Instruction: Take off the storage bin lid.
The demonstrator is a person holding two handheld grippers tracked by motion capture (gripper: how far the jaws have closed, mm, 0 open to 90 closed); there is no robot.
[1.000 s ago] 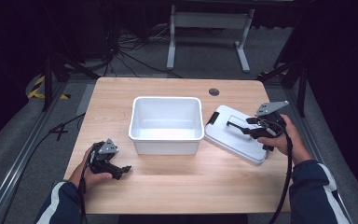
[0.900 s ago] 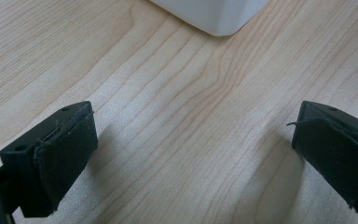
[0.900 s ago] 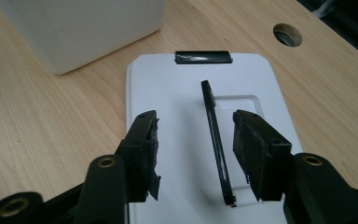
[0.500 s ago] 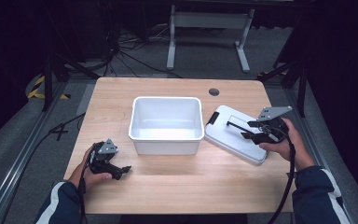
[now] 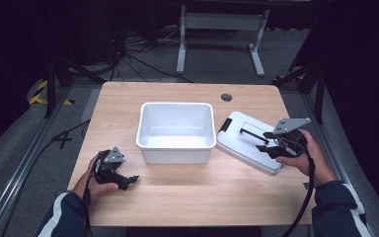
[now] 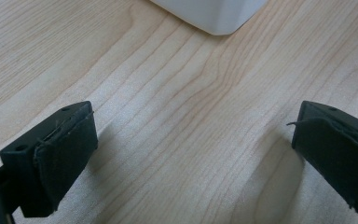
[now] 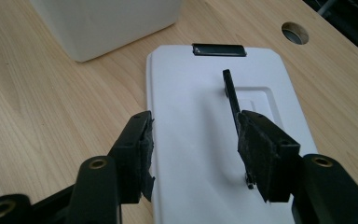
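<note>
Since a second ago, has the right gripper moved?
Yes. The right gripper has slid toward the table's near edge along the white lid, slightly farther from the tub.

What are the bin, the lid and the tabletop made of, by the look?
Bin: white plastic by the look, smooth, rounded moulded corners and rim. Lid: same white plastic, slightly glossy, with a black handle and a black clip, likely plastic too. Tabletop: light wood grain, matte; solid wood or laminate can't be told.

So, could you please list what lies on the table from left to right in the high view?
Left gripper → white bin → white lid → right gripper, over the lid's right part.
</note>
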